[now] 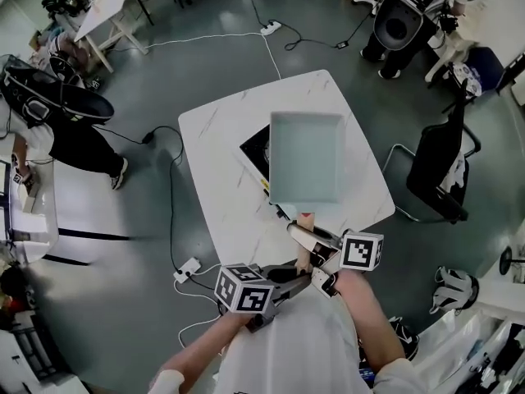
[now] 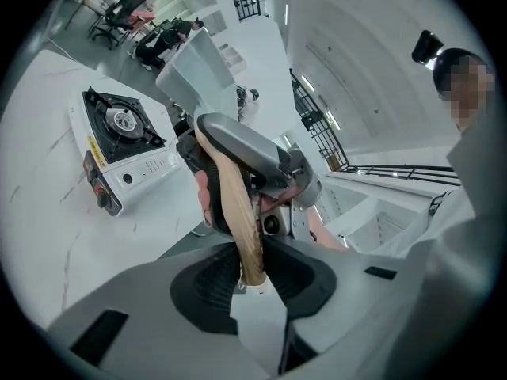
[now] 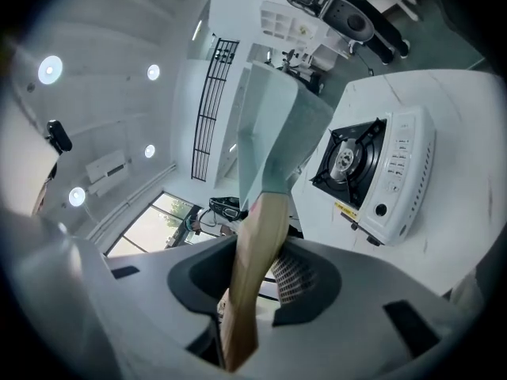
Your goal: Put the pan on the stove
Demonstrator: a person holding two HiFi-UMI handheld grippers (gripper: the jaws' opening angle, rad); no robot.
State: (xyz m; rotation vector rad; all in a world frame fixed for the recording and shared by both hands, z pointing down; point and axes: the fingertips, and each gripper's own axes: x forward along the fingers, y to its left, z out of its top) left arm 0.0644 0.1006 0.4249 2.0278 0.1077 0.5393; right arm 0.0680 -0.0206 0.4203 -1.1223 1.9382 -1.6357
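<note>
Head view: a square, pale-blue pan (image 1: 305, 156) hangs open side up over the white marble table (image 1: 215, 138). Its wooden handle (image 1: 304, 222) points straight back at the person, so the long axis runs from the near table edge away toward the far corner. The pan covers most of the stove (image 1: 256, 149), and only a black strip of the stove shows past the pan's left rim. The right gripper (image 1: 307, 236) is clamped on the handle just behind the pan. The left gripper (image 1: 302, 274) grips the handle's free end, close to the person's body. The pan's near rim lies almost over the near table edge. Bare tabletop shows to the pan's left, right and far side. Off the table, a power strip (image 1: 188, 269) and cables lie on the floor to the left, and a black chair (image 1: 439, 167) stands to the right.

Left gripper view: the jaws stand narrowly apart with the handle's tip pinched between the pads. The handle rises away from the camera, past the right gripper, to the pan above. The stove sits on the table to the left, its burner uncovered from this angle, with open tabletop around it.

Right gripper view: the jaws are partly closed onto the handle, which runs up through them to the pan's pale wall. The stove lies to the right and lower, with its control panel toward the table edge.
</note>
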